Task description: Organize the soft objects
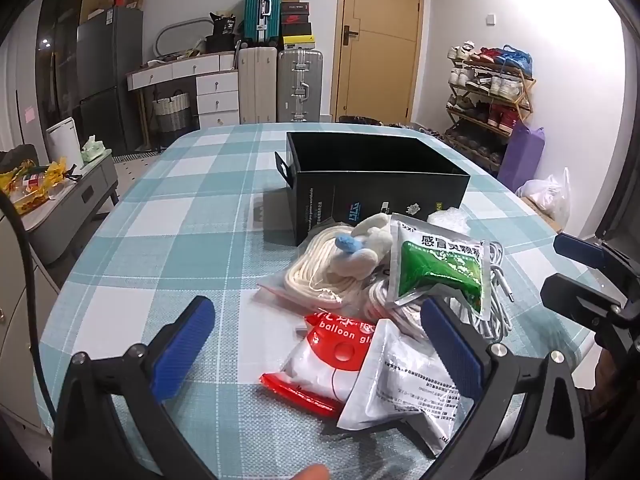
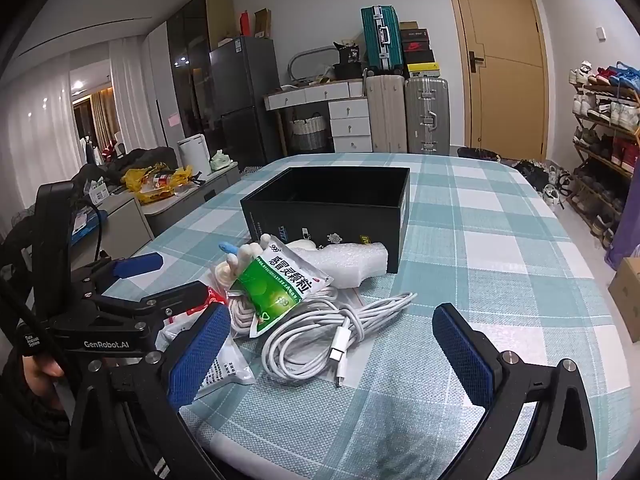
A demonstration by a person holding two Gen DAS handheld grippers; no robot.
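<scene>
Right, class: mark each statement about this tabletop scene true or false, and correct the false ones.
1. The black box is already full of items. False: its inside looks empty.
2. The green sachet lies on top of the pile, in front of the box. True.
3. The left tongs are clamped on the red balloon packet. False: the tongs stand wide open, the packet lying on the cloth between them.
4. The white cable lies coiled on the checked tablecloth. True.
5. The right tongs hold the plush toy. False: they are open and hold nothing; the toy rests on the pile.
</scene>
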